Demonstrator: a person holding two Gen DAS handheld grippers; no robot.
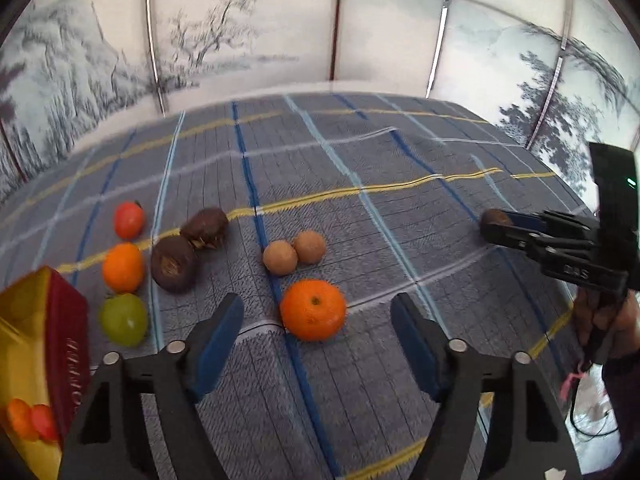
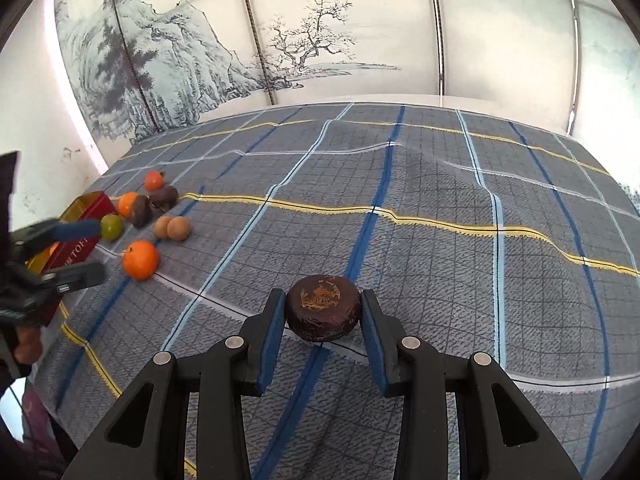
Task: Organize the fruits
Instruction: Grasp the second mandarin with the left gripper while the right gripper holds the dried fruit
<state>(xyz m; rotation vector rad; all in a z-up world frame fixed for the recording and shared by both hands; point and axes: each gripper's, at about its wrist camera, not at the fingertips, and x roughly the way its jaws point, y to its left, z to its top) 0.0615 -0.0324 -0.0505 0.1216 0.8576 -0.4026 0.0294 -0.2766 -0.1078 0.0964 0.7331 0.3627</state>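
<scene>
A big orange lies on the checked cloth between the fingertips of my left gripper, which is open; its blue pads stand clear of the fruit on both sides. My right gripper is shut on a dark brown round fruit low over the cloth; the same grip shows at the right edge of the left wrist view. Further left lie two tan round fruits, two more dark brown fruits, and a column of a small red fruit, a small orange and a green fruit.
A red and gold box stands open at the left by the green fruit. The blue-grey checked cloth covers the table and is wrinkled in places. Painted screen panels stand behind. A hand holds the right gripper's handle.
</scene>
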